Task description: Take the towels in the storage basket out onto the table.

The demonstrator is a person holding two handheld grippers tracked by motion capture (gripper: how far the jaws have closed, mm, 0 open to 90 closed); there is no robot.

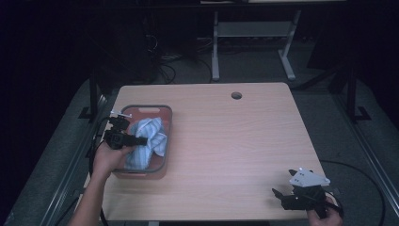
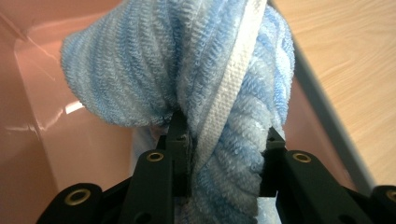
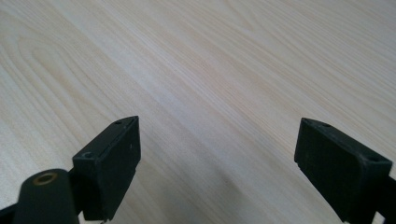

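My left claw (image 2: 226, 149) is clenched on the towel (image 2: 201, 84), a thick fold of blue-and-white terry bunched between its pads. In the high view that claw (image 1: 141, 140) sits over the pink bin (image 1: 162, 113) near the table's (image 1: 235, 141) left edge, with the towel (image 1: 148, 141) heaped inside the bin. My right claw (image 3: 217, 163) is released, its jaws wide apart over bare wood; I see it (image 1: 278, 195) at the table's near right corner.
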